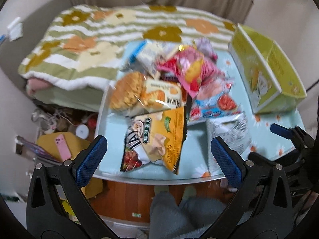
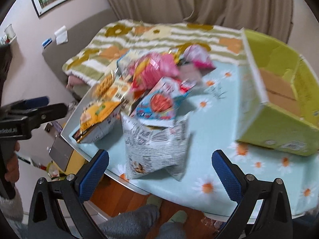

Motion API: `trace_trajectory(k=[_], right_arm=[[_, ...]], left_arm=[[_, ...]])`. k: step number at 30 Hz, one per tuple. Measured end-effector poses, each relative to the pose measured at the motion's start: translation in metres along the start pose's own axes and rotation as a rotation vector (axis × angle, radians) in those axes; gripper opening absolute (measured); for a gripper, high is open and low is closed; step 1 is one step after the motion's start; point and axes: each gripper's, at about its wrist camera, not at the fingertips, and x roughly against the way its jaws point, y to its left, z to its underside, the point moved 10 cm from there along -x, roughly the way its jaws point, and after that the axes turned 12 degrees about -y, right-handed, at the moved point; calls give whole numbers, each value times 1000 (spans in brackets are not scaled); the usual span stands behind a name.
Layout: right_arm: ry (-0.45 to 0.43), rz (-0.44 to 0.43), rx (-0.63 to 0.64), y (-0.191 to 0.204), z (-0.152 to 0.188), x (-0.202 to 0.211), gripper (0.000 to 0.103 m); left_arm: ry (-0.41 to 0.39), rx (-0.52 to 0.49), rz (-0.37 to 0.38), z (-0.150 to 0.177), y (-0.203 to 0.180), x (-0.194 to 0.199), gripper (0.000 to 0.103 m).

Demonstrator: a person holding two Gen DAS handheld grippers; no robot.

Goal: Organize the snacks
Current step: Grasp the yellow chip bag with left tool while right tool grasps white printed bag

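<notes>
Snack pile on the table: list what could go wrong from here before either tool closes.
1. The yellow packet lies at the table's near edge; a nudge could send it to the floor.
2. The white packet props up the blue packet; pulling it may topple the heap.
3. The green box sits tilted and may tip when loaded.

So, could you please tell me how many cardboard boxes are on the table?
1: a yellow-green cardboard box stands open at the table's right side, beside the snack pile; none other shows.
</notes>
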Motion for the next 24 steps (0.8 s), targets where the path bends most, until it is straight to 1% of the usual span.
trace_trajectory(k=[2,5,8,11,14,19,20,21,24], right_arm=[[33,1,-6,4,9,-18,102],[64,31,-25,0,16,-36,102],[75,52,-45,-5,20,-47,102],[86,58,-44,-3,21,-62,102],[94,54,-38,-1,23,-73,102],[107,41,-54,1,24,-82,102],[109,40,-58,2,24,-83,102],[111,39,-62,2,24,-84,102],[110,36,-71,2,24,-85,102]], left_arm=[[56,-11,32,9,2,-22,103],[124,-34,52,22,3,-48,103],[165,-73,58,31,4,-68,103],[191,-84,74,36,6,-84,103],[215,-84,86,40,9,-94,103],[228,-72,114,46,9,-102,102],[231,-67,123,46,10,-103,99],[232,-61,134,47,9,-103,94],[207,-45,144,44,10,-100,89]])
